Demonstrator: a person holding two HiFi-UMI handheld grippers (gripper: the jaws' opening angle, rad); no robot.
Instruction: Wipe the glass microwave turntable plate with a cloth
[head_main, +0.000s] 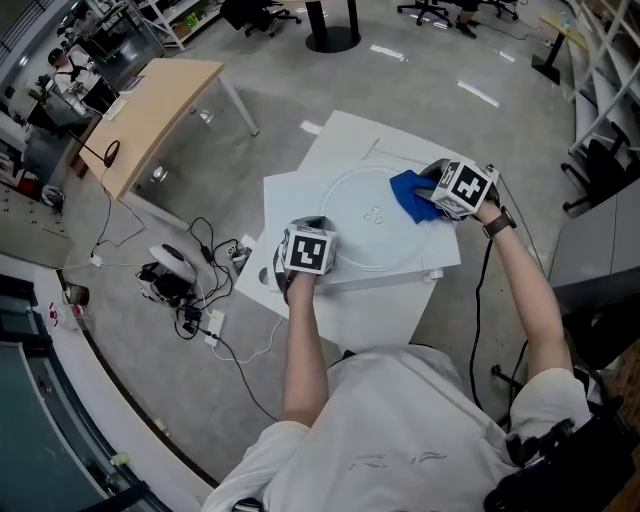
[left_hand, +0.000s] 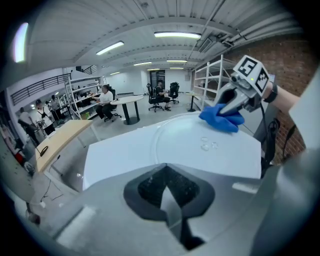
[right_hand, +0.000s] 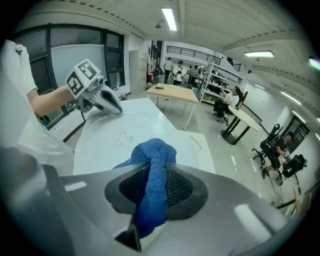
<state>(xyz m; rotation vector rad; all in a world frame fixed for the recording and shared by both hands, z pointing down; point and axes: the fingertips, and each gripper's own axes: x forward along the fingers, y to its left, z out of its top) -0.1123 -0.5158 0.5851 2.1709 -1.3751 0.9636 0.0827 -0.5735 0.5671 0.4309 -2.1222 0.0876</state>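
The round glass turntable plate (head_main: 350, 215) lies flat on the white table (head_main: 345, 310). My left gripper (head_main: 318, 228) sits at the plate's near-left rim, jaws shut on the glass edge (left_hand: 170, 197). From the far right side my right gripper (head_main: 425, 190) is shut on a blue cloth (head_main: 408, 197), which bunches between its jaws and rests on the plate's far right part. In the right gripper view the cloth (right_hand: 152, 155) hangs out past the gripper (right_hand: 150, 190) over the plate (right_hand: 110, 145). The left gripper view has the cloth (left_hand: 220, 120) beyond a few water drops (left_hand: 207, 145).
A wooden table (head_main: 160, 110) stands at the left. A white device with tangled cables (head_main: 175, 275) lies on the floor beside the white table. Metal shelving (head_main: 600, 60) lines the right side. Office chairs and people are far off in the room.
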